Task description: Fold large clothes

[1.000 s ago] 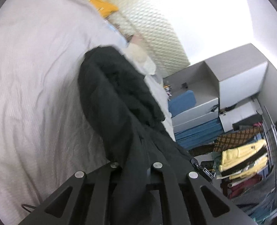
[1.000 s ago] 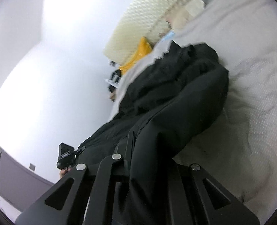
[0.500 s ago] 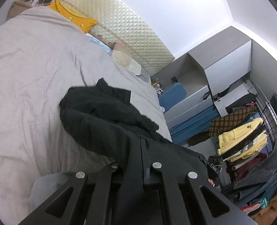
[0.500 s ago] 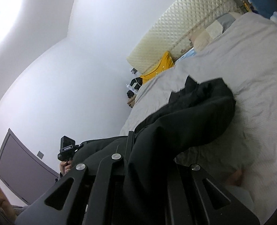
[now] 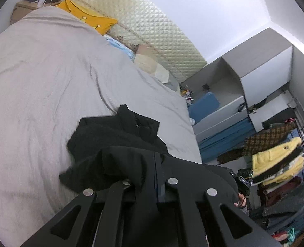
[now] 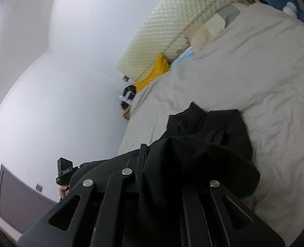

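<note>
Bunching between both clamped grippers (image 5: 152, 177) (image 6: 152, 175), black garment (image 5: 119, 135).

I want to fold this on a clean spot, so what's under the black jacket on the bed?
Under the black jacket only the grey bedspread shows, wrinkled, bare around its edges. Whatever lies directly beneath the bunched cloth is covered and cannot be seen.

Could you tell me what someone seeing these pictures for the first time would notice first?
Most striking is the black garment, bunched on the grey bed cover and drawn up into both grippers, the left gripper and the right gripper each shut on it. Next, the yellow pillow against the quilted cream headboard stands out.
</note>
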Motion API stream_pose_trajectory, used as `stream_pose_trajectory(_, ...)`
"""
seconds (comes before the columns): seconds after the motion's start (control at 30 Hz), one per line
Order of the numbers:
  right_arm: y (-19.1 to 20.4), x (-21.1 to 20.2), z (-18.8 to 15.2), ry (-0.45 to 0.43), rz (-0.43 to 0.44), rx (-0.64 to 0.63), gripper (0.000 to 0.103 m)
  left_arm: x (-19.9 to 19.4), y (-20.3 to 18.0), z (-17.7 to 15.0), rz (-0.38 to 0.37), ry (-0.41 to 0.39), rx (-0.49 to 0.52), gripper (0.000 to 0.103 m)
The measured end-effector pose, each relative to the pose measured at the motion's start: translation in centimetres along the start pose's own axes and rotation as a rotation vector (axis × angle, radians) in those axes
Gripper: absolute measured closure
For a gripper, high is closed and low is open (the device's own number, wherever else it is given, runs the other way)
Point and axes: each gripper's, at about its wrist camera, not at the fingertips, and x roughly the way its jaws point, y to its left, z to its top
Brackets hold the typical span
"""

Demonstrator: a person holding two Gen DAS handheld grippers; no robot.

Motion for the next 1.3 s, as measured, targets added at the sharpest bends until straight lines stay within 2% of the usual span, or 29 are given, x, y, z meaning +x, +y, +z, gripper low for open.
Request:
stream_pose_trajectory(0.03,-0.4,0.2,0.4,0.004,-0.013,0.011,0.095,1.3,0.0,1.3,0.018,0.008,0.016,0.098)
stream_pose_trajectory(0.13,-3.2,3.6,3.5,0.028,-0.056,0.087,0.095,5.7,1.5,5.0,0.072,0.033,-0.039,0.098)
stream_pose_trajectory(0.27,-7.4,8.4,6.2,0.065,-0.128,0.158,0.095,12.3,3.8,8.6,0.194,0.088,-0.11,0.097)
stream_pose_trajectory(0.33,-10.4,10.8,6.6,0.09,-0.17,0.254,0.095,15.7,5.1,9.7,0.262,0.128,-0.152,0.097)
stream_pose_trajectory(0.53,-15.7,15.9,7.6,0.131,-0.225,0.355,0.095,22.9,7.6,10.9,0.409,0.19,-0.157,0.096)
stream_pose_trajectory(0.63,-18.1,17.6,7.2,0.14,-0.221,0.41,0.095,25.6,8.9,11.4,0.439,0.229,-0.172,0.096)
stream_pose_trajectory(0.73,-20.6,18.7,5.9,0.132,-0.171,0.509,0.095,27.2,9.3,11.4,0.456,0.251,-0.176,0.096)
stream_pose_trajectory(0.9,-21.0,18.3,5.2,0.123,-0.136,0.555,0.091,27.6,8.8,11.4,0.475,0.281,-0.162,0.096)
stream_pose_trajectory(1.0,-19.9,16.7,5.3,0.115,-0.134,0.545,0.086,26.1,8.2,11.3,0.447,0.285,-0.163,0.096)
stream_pose_trajectory(1.1,-18.7,15.1,5.4,0.1,-0.125,0.526,0.064,24.1,7.9,11.2,0.403,0.281,-0.181,0.092)
stream_pose_trajectory(1.13,-18.2,14.4,5.4,0.086,-0.123,0.518,0.048,23.0,7.6,11.1,0.391,0.278,-0.18,0.09)
stream_pose_trajectory(1.17,-17.6,13.2,5.4,0.067,-0.135,0.501,0.039,22.1,7.4,11.0,0.387,0.273,-0.18,0.089)
stream_pose_trajectory(1.27,-15.4,11.1,5.6,0.059,-0.178,0.427,0.038,18.8,6.4,10.7,0.393,0.241,-0.158,0.079)
stream_pose_trajectory(1.3,-14.5,10.4,5.7,0.058,-0.195,0.396,0.038,17.8,6.1,10.7,0.404,0.224,-0.148,0.066)
